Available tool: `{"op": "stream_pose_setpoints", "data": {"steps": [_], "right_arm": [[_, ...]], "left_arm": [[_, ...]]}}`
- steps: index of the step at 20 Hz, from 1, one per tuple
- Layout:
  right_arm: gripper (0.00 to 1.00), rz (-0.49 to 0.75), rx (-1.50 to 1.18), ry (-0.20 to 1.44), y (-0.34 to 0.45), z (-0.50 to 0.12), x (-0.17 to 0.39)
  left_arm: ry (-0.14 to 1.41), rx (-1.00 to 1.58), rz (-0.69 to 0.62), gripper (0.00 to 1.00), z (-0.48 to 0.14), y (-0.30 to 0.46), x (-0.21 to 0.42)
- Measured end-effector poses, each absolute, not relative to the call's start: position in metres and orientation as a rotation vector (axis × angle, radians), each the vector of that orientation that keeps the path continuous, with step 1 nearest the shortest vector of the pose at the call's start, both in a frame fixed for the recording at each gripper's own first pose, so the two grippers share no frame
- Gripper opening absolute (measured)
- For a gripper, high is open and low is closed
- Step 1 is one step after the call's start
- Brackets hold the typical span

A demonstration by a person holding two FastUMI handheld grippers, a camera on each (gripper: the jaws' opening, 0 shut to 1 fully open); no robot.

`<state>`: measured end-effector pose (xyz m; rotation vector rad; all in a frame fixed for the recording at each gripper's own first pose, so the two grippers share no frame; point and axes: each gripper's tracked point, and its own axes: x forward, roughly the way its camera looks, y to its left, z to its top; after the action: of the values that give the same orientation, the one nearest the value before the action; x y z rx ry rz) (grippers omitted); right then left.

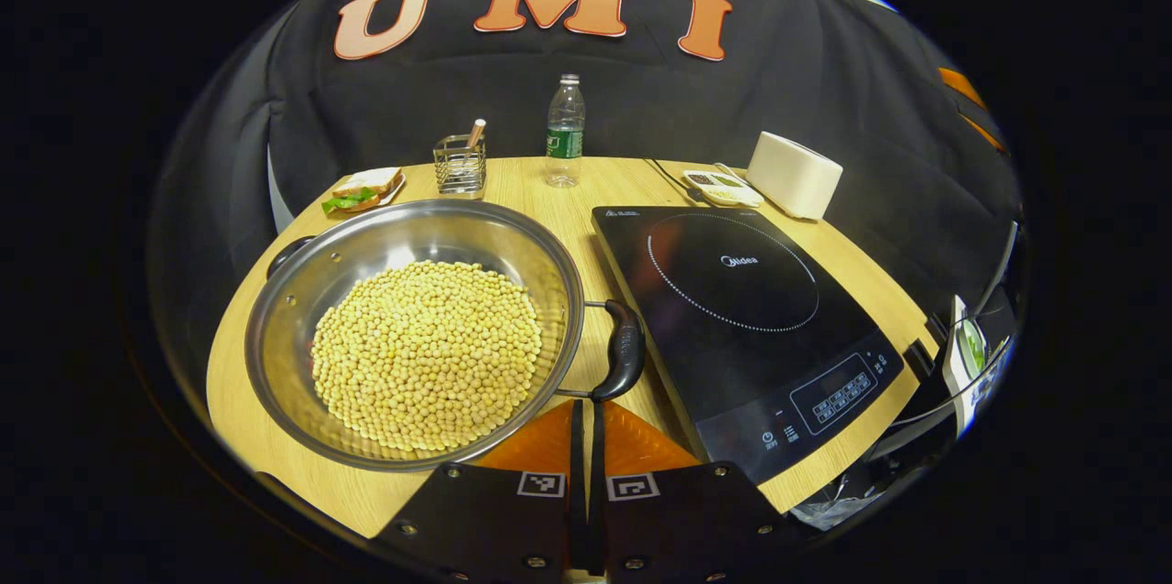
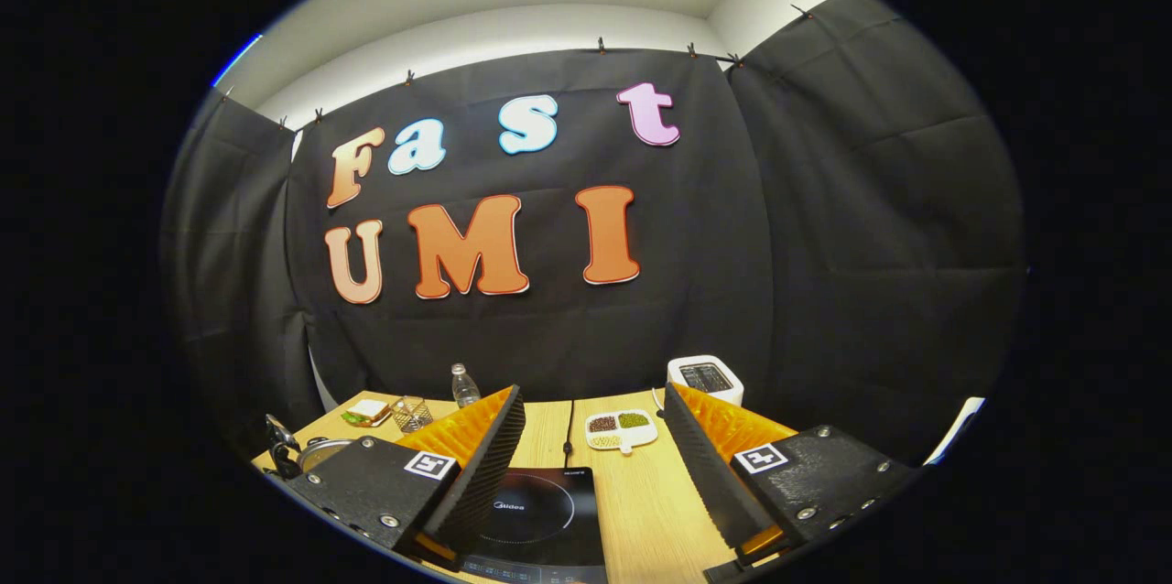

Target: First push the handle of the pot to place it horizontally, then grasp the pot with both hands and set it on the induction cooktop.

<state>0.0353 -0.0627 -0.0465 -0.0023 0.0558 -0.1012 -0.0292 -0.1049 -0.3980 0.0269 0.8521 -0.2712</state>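
Steel pot [image 1: 412, 328], wide and shallow and heaped with pale beans [image 1: 426, 355], sits on the wooden desk [image 1: 540, 190] at about 9 o'clock from the induction cooktop [image 1: 742, 319], just beside the cooktop's left edge and not on it. One dark handle [image 1: 624, 349] points toward the cooktop at roughly 3 o'clock of the pot's rim; the opposite handle [image 1: 286, 253] shows at about 10 o'clock, so the pair looks slightly off a level line. I judge the handle push either unfinished or barely begun, and the two-handed lift and placement are wholly left to do.

In the left gripper view the left gripper [image 1: 586, 424] has its fingers pressed together with nothing between them, their tips just below the near handle at 6 o'clock of it, well placed to nudge it. In the right gripper view the right gripper [image 2: 591, 438] hangs above the cooktop with its fingers spread wide and released, holding nothing; the pot's rim peeks in at 8 o'clock.

Farther back stand a water bottle [image 1: 565, 131], a wire holder [image 1: 460, 165], a sandwich plate [image 1: 364, 190], a divided dish [image 2: 621, 429] and a white toaster [image 1: 793, 174]
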Motion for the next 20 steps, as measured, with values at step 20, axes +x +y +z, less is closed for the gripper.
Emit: {"op": "stream_pose_setpoints", "data": {"steps": [20], "right_arm": [[0.95, -0.164, -0.009, 0.087, -0.093, -0.060, 0.046]], "left_arm": [[0.843, 0.035, -0.297, 0.01, -0.406, -0.137, 0.030]]}}
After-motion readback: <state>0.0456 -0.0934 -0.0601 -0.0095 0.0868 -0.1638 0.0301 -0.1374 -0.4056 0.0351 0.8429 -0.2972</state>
